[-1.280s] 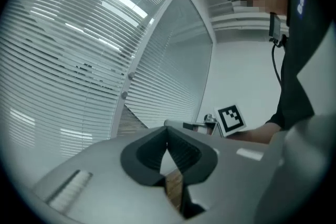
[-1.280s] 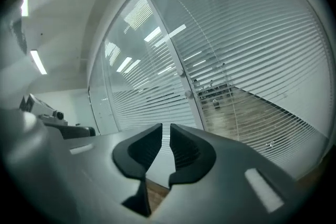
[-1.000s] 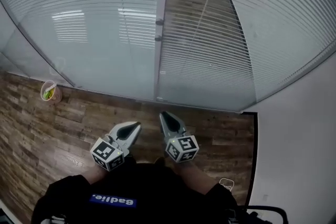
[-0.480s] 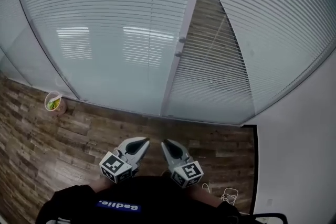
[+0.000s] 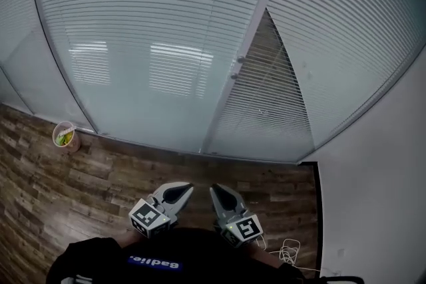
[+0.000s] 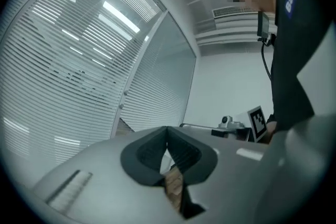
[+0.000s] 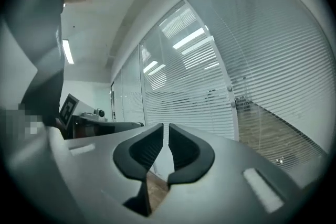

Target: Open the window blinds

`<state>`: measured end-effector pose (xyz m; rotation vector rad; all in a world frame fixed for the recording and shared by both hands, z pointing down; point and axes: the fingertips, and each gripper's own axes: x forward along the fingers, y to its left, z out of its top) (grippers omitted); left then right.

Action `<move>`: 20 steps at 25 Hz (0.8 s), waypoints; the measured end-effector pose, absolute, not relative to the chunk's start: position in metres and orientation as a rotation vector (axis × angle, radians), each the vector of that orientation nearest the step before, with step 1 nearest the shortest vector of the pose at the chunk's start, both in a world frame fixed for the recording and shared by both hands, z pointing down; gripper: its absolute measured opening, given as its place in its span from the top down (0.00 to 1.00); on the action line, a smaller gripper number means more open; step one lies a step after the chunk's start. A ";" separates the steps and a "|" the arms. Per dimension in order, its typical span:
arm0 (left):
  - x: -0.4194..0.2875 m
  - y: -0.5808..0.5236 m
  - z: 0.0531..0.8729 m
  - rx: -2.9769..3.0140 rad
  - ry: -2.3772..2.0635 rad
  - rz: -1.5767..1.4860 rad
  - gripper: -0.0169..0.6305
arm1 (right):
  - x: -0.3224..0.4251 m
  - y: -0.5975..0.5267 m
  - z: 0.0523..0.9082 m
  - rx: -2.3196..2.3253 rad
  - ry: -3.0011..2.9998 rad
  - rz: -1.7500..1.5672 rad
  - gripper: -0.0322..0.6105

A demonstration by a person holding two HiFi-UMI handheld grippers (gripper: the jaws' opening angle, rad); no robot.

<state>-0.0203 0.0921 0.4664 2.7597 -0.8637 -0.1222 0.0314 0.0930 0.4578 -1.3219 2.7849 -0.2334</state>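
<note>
Window blinds [image 5: 160, 16] lowered, left claw [image 5: 182, 189] closed — wood floor [image 5: 73, 176] below

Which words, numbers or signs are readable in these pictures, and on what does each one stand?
"Badlie." in white letters on a blue patch on the person's dark top, upside down in the head view.
The two cubes carry square black-and-white patterns, no letters.
Nothing else is readable.

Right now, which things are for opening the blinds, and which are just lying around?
For the job: window blinds; left gripper, shut; right gripper, jaws closing, nothing between.
Just lying about: cup on the floor; white cable.
</note>
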 end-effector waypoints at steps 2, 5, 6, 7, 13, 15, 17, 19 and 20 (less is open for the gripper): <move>-0.017 0.096 0.458 2.791 -0.874 -0.132 0.97 | 0.033 0.094 0.447 -1.312 2.782 -0.146 0.90; -0.009 0.100 0.449 2.834 -0.890 -0.141 0.97 | 0.039 0.096 0.441 -1.295 2.784 -0.102 0.93; -0.004 0.101 0.447 2.848 -0.892 -0.140 0.97 | 0.043 0.096 0.441 -1.297 2.785 -0.099 0.95; 0.000 0.102 0.446 2.858 -0.893 -0.135 0.98 | 0.048 0.097 0.442 -1.302 2.785 -0.102 0.95; 0.015 0.109 0.449 2.859 -0.905 -0.080 0.97 | 0.070 0.102 0.454 -1.309 2.800 -0.176 0.95; 0.020 0.108 0.451 2.854 -0.906 -0.070 0.97 | 0.076 0.101 0.454 -1.311 2.795 -0.174 0.95; 0.025 0.109 0.452 2.858 -0.900 -0.058 0.98 | 0.080 0.101 0.456 -1.313 2.790 -0.180 0.95; 0.031 0.113 0.452 2.870 -0.889 -0.049 0.98 | 0.082 0.104 0.458 -1.307 2.798 -0.182 0.95; 0.032 0.116 0.453 2.874 -0.884 -0.044 0.97 | 0.082 0.106 0.458 -1.304 2.801 -0.179 0.95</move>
